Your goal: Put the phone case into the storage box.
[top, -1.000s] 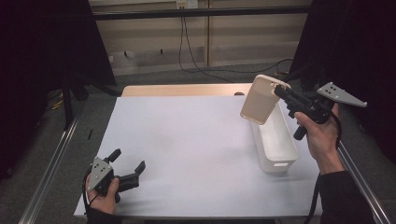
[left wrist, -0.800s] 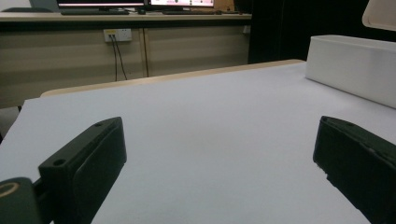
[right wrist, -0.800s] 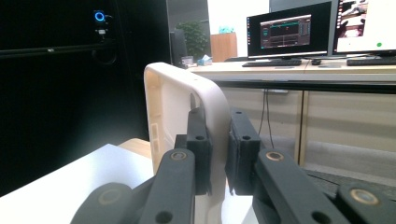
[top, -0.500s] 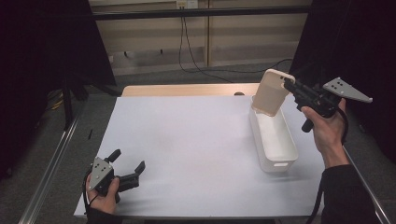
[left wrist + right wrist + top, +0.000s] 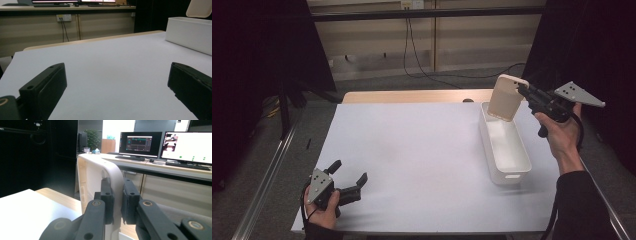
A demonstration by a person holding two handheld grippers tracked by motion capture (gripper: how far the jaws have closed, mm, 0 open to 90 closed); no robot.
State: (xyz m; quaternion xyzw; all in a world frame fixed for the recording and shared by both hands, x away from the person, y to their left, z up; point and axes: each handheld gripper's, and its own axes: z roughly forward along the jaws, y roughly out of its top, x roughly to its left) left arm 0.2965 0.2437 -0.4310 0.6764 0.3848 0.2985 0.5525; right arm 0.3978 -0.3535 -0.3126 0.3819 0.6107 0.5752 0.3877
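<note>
Lid (image 5: 508,97) is pinched by its edge in the right gripper (image 5: 523,93) fingers, hanging upright over the white bin (image 5: 507,175). Tip it flat and line it up square before lowering. Left gripper (image 5: 348,181) fingers sit wide open and empty on the desk (image 5: 422,155).

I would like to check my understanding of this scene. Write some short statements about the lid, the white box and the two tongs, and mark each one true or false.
1. The right tongs hold the beige lid by its edge. True.
2. The lid lies flat and closed on the white box. False: it is held upright above the far end of the box.
3. The left tongs are open with nothing between them. True.
4. The left tongs rest inside the box. False: they are at the near left corner of the white table cover, far from the box.
5. The box is open at the top. True.
</note>
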